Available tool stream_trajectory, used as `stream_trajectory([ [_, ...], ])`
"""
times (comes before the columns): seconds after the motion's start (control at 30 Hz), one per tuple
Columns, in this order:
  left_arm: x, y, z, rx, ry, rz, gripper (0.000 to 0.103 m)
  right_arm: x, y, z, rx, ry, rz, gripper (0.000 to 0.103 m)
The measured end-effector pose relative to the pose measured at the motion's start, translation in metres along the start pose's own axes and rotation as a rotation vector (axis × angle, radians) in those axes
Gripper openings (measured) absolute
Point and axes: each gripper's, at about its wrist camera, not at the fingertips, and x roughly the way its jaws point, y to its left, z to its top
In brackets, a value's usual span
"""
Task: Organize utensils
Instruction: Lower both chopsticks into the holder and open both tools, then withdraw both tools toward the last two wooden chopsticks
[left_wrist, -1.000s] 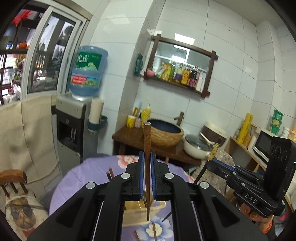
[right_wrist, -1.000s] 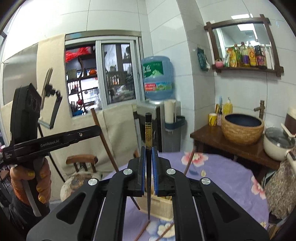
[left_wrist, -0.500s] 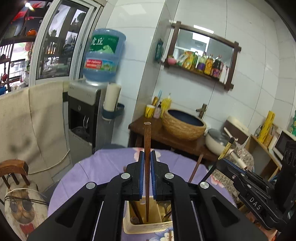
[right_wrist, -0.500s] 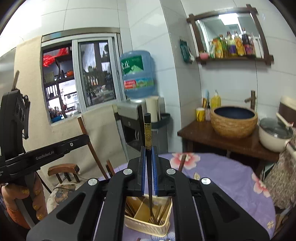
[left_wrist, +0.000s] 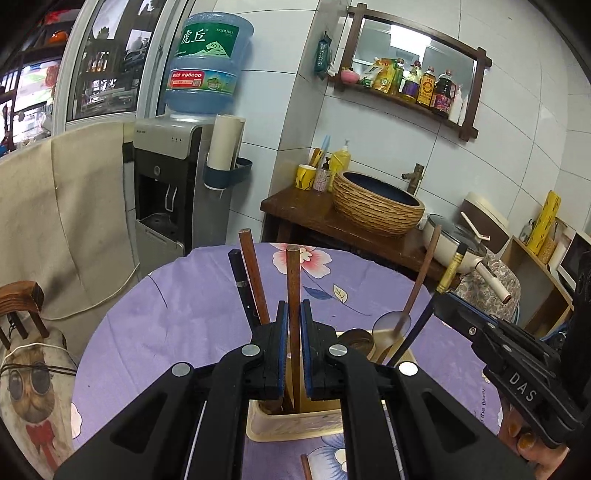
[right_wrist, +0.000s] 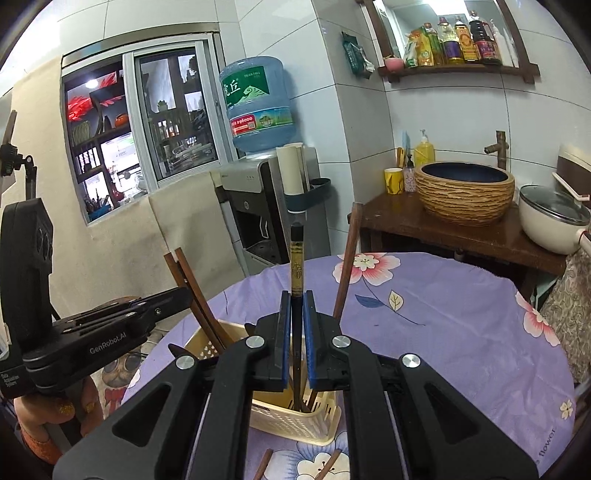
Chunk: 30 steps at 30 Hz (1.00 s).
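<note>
My left gripper (left_wrist: 294, 321) is shut on a brown wooden chopstick (left_wrist: 293, 280) held upright, its lower end down inside the cream utensil basket (left_wrist: 295, 430). The basket also holds other chopsticks (left_wrist: 251, 277) and a spoon (left_wrist: 391, 326). My right gripper (right_wrist: 296, 314) is shut on a black chopstick with a gold band (right_wrist: 296, 266), its tip lowered into the same basket (right_wrist: 288, 413). In the left wrist view the right gripper (left_wrist: 517, 373) shows at the right; in the right wrist view the left gripper (right_wrist: 92, 332) shows at the left.
The basket stands on a round table with a purple flowered cloth (right_wrist: 443, 314). Loose brown chopsticks (right_wrist: 266, 461) lie on the cloth in front of the basket. Behind the table are a water dispenser (left_wrist: 177, 184), a wooden stand with a woven basin (left_wrist: 376, 206) and a pot (right_wrist: 554, 218).
Both grippers have come down toward the table with their chopsticks. The chopstick tips, above the basket before, now reach inside it, and the basket looks larger and closer.
</note>
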Motion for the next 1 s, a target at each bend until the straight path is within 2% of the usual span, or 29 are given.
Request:
stream_trajectory([
  [0.13, -0.001, 0.000, 0.000, -0.001, 0.000, -0.010, 0.007, 0.000, -0.001, -0.003, 0.000, -0.003, -0.008, 0.007],
  [0.2, -0.004, -0.001, -0.001, -0.003, -0.007, -0.014, 0.017, -0.004, 0.002, -0.005, -0.016, -0.023, -0.007, 0.007],
  [0.27, -0.011, 0.000, -0.003, -0.002, -0.029, -0.012, 0.047, -0.009, 0.005, -0.007, -0.035, -0.041, -0.007, 0.014],
  [0.3, -0.016, 0.000, -0.005, 0.002, -0.044, -0.009, 0.052, -0.013, 0.008, -0.009, -0.045, -0.055, -0.016, 0.020],
  [0.33, -0.022, 0.000, -0.008, 0.005, -0.059, -0.004, 0.057, -0.018, 0.009, -0.010, -0.054, -0.067, -0.024, 0.038],
  [0.37, -0.029, 0.000, -0.012, 0.009, -0.080, 0.001, 0.062, -0.027, 0.012, -0.014, -0.065, -0.095, -0.032, 0.051],
  [0.4, -0.035, 0.000, -0.016, 0.011, -0.094, 0.004, 0.067, -0.033, 0.013, -0.016, -0.071, -0.111, -0.035, 0.053],
  [0.47, -0.049, 0.004, -0.028, 0.000, -0.129, 0.009, 0.085, -0.045, 0.018, -0.023, -0.092, -0.125, -0.057, 0.056],
  [0.53, -0.060, 0.010, -0.041, -0.020, -0.141, 0.005, 0.089, -0.055, 0.020, -0.035, -0.091, -0.114, -0.086, 0.060],
  [0.63, -0.067, 0.020, -0.060, -0.062, -0.116, 0.003, 0.093, -0.062, 0.021, -0.052, -0.087, -0.074, -0.091, 0.063],
  [0.8, -0.070, 0.032, -0.091, -0.087, -0.060, 0.036, 0.093, -0.069, 0.026, -0.089, -0.118, -0.012, -0.154, 0.064],
  [1.0, -0.067, 0.039, -0.128, -0.100, 0.012, 0.071, 0.094, -0.061, 0.008, -0.130, -0.011, 0.109, -0.163, 0.064],
])
